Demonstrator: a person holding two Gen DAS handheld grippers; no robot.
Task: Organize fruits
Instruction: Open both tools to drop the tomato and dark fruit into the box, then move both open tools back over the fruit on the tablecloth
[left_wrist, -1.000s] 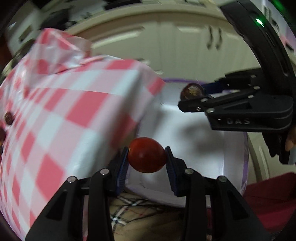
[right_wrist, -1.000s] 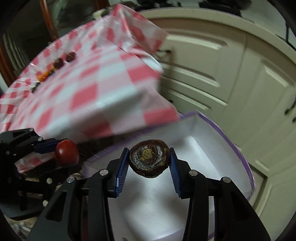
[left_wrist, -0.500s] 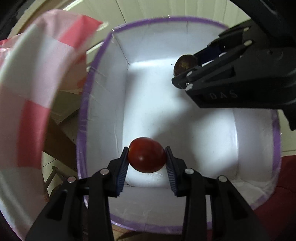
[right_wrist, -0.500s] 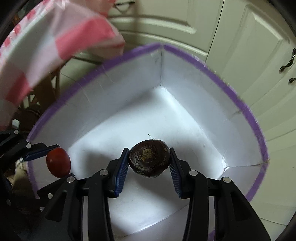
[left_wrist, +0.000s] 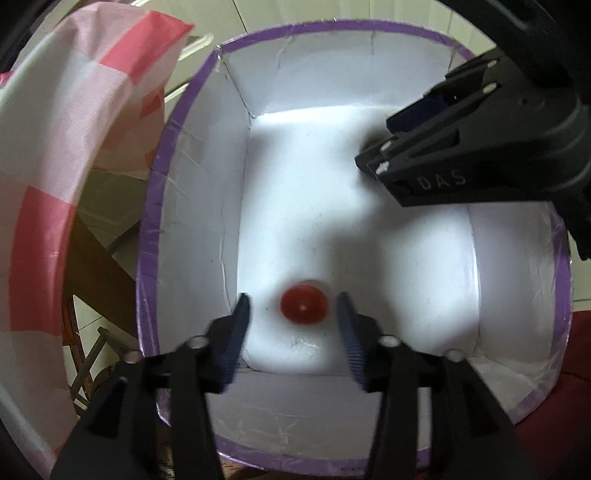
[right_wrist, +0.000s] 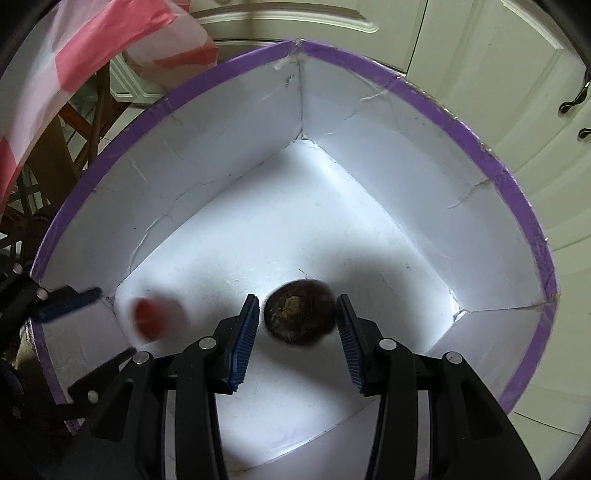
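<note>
The landmark is the white box (left_wrist: 192, 206) with a purple rim, open at the top; both grippers point down into it.

The left gripper (left_wrist: 293, 314) hangs over the box's near end in its own view; its jaws are opening, and the blue pads (left_wrist: 238, 332) stand clear on either side of the red tomato (left_wrist: 303, 305), touching it on neither side; the tomato is blurred and sits lower than the pads, against the white floor of the box, though whether it already rests there cannot be told.

The right gripper (right_wrist: 295, 321) is over the box as well, nearer its middle; its jaws are opening too; the dark brown round fruit (right_wrist: 300, 317) lies between the pads (right_wrist: 245, 332) with a narrow gap on the left side, while on the right the blurred fruit runs up to the pad; it is released, not clamped.

In the right wrist view the tomato (right_wrist: 147, 319) shows as a red smear near the box's left wall (right_wrist: 173, 155), just beside the left gripper's fingers (right_wrist: 68, 299).

Outside the box, on its left, a pink-and-white checked tablecloth (left_wrist: 74, 155) hangs down; beyond the box's far rim stand cream cabinet doors (right_wrist: 480, 44).
</note>
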